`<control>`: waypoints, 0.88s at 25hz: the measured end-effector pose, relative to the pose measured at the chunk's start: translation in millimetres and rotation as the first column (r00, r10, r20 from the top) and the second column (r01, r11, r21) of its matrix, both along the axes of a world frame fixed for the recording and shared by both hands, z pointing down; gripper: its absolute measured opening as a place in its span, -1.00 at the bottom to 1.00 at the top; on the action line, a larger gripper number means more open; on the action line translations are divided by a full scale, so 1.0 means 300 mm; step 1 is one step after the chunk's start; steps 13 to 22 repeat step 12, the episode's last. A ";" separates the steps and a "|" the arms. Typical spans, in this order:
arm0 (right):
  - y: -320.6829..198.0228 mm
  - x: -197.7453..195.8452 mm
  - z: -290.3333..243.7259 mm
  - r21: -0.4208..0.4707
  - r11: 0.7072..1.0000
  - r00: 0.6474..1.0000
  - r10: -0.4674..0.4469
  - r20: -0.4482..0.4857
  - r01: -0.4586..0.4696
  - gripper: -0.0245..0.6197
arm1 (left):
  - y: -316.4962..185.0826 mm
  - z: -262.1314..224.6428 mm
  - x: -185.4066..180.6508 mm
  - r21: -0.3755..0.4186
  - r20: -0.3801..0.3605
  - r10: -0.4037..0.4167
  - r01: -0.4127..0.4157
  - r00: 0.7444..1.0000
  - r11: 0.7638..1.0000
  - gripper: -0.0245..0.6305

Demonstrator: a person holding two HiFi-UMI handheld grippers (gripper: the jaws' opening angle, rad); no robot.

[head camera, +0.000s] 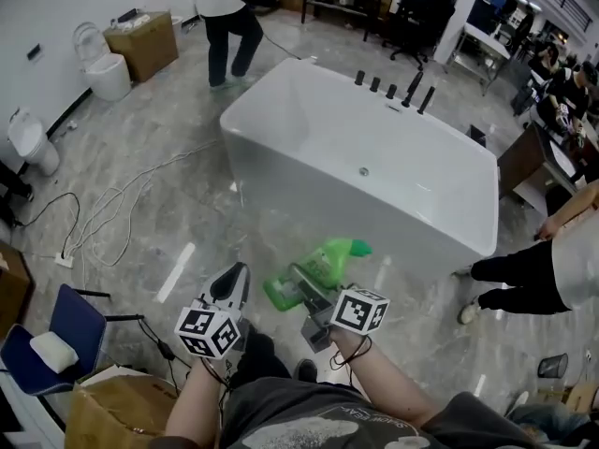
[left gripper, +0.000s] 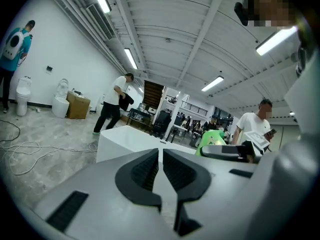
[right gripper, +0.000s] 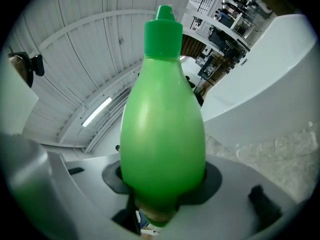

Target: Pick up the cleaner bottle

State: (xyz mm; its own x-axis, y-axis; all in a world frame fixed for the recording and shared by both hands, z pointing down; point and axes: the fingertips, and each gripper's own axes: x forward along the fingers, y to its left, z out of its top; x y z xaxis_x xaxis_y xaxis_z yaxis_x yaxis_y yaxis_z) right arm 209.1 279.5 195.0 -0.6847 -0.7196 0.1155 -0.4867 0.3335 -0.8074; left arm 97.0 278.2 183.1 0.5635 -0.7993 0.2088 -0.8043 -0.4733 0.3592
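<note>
The green cleaner bottle [head camera: 320, 266] is held off the floor in front of the white bathtub [head camera: 281, 171], lying nearly level with its cap pointing toward the tub. My right gripper [head camera: 301, 286] is shut on its body. In the right gripper view the bottle [right gripper: 162, 124] fills the middle, with my right gripper [right gripper: 162, 180] pressing its dark pads against both sides. My left gripper [head camera: 234, 283] hangs just left of the bottle, apart from it and holding nothing. In the left gripper view the left gripper [left gripper: 161, 158] has its ribbed pads nearly touching, and the bottle [left gripper: 214, 139] shows to the right.
Black taps [head camera: 393, 87] line the tub's far rim. Cables [head camera: 112, 213] trail over the marble floor at left. A blue chair [head camera: 65, 330] and a cardboard box [head camera: 117, 410] stand near left. Toilets [head camera: 105, 68] line the wall. One person [head camera: 229, 17] walks behind the tub, another [head camera: 547, 265] stands right.
</note>
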 end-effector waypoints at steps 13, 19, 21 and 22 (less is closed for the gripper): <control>0.235 -0.015 0.011 0.010 0.999 0.999 -0.040 -0.008 0.041 -0.30 | 0.242 0.010 -0.015 0.013 0.013 -0.037 0.037 0.999 0.999 -0.82; 0.235 -0.015 0.011 0.010 0.999 0.999 -0.040 -0.008 0.041 -0.30 | 0.242 0.010 -0.015 0.013 0.013 -0.037 0.037 0.999 0.999 -0.82; 0.235 -0.015 0.011 0.010 0.999 0.999 -0.040 -0.008 0.041 -0.30 | 0.242 0.010 -0.015 0.013 0.013 -0.037 0.037 0.999 0.999 -0.82; 0.235 -0.015 0.011 0.010 0.999 0.999 -0.040 -0.008 0.041 -0.30 | 0.242 0.010 -0.015 0.013 0.013 -0.037 0.037 0.999 0.999 -0.82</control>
